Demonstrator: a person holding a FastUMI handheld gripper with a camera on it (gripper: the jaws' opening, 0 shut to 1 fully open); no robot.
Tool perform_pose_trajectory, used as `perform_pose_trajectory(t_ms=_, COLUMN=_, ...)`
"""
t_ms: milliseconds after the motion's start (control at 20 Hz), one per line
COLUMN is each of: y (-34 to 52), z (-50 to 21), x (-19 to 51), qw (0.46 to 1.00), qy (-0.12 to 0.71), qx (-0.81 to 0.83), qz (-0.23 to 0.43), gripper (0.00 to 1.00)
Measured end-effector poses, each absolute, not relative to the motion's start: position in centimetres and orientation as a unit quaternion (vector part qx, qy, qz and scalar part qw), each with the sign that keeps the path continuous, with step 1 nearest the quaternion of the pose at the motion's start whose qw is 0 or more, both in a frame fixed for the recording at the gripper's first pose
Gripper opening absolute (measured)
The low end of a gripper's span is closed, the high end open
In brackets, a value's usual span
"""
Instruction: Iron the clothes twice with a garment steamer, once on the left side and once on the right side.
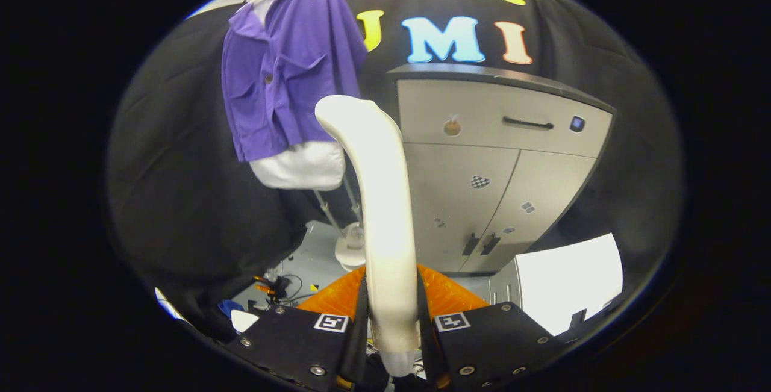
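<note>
— Booth floor down below looks cluttered: pale, with cables and scraps on it. What's nearest?

— The gripper. Its two fingers are pressed in on the handle of the garment steamer, one on each side, so it's pinching that and nothing else. The handle is smooth, cream plastic, a long rounded shaft that rises from between the fingers and bends over into a blunt head at the top.

— And beyond it?

— Just behind the steamer stands a thin metal stand on a round white base. Above that hangs the shirt: purple, soft and matte, short-sleeved, with a collar, buttons and two flapped chest pockets. It's on a pale hanger, over a white form that shows below the hem. To the side is a grey cabinet with a dark top, a drawer handle and flat, smooth doors. Black cloth hangs behind everything, loosely folded.

— How far along is the job?

— I'd judge it's early. The steamer is held, but its head sits beside the shirt's lower edge, and I can't tell whether it touches the fabric. Nothing shows either side as steamed; both passes, left and right, look outstanding.
</note>
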State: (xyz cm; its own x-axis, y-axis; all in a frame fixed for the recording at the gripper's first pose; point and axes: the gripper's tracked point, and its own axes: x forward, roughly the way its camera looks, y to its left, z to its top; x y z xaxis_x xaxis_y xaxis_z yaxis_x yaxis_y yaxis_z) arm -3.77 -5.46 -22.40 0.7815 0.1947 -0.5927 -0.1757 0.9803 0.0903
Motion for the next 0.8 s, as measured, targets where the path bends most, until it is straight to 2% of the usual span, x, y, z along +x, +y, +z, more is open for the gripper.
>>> perform_pose_trajectory(t_ms=150, y=-7.2, z=-18.4, x=-3.5, qw=0.961, qy=0.262, qx=0.022, qz=0.084, gripper=0.37)
perform_pose_trajectory(t_ms=550, y=-9.6, z=-3.5, x=-4.1, qw=0.997, qy=0.050, qx=-0.011, qz=0.060, gripper=0.37)
perform_pose_trajectory(t_ms=700, y=-10.4, z=-0.2, x=-5.0, qw=0.999, qy=-0.023, qx=-0.013, qz=0.044, gripper=0.38)
perform_pose_trajectory(t_ms=800, y=-10.3, z=0.1, x=-5.7, qw=0.998, qy=-0.037, qx=-0.017, qz=0.047, gripper=0.38)
